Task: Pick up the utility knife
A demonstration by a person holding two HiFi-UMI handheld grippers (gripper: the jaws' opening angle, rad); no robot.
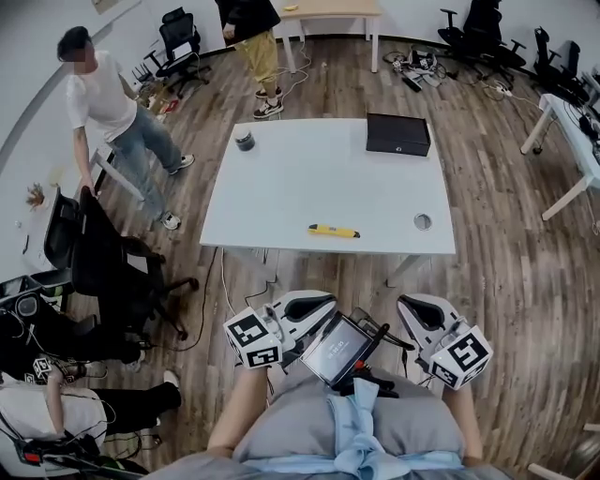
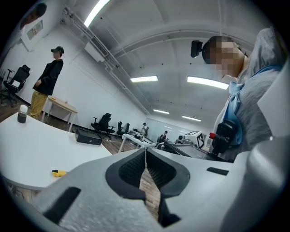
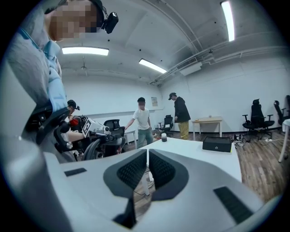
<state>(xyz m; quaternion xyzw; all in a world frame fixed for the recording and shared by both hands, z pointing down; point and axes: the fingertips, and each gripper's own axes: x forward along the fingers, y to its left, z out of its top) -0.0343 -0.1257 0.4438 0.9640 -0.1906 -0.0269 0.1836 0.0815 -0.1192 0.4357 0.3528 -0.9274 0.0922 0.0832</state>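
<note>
Both grippers are held low in front of the person, short of the white table (image 1: pixel 319 178) and apart from it. The left gripper (image 1: pixel 317 304) has its jaws together with nothing between them, as the left gripper view confirms (image 2: pixel 146 152). The right gripper (image 1: pixel 412 306) also has its jaws closed and empty in its own view (image 3: pixel 147 153).

The utility knife (image 1: pixel 334 231), yellow, lies flat on the table near its front edge, ahead of both pairs of jaws and roughly between the lines along which they point. In the left gripper view it appears low and well to the left of the jaws (image 2: pixel 58 172).

Farther beyond the jaws, the table carries a black box (image 1: pixel 397 134) at its far right corner, a dark jar (image 1: pixel 245 141) at its far left, and a small round object (image 1: pixel 423 221) near the front right, to the right of the knife.

The floor is wood plank (image 1: pixel 506 234). The walls are white, and strip lights (image 2: pixel 144 79) run along the ceiling. A small wooden table (image 1: pixel 333 11) stands against the far wall, with black office chairs (image 1: pixel 178 37) around the room's edge. A person in a white shirt (image 1: pixel 103 94) stands left of the table, and another in yellow trousers (image 1: pixel 261 56) stands beyond it.
</note>
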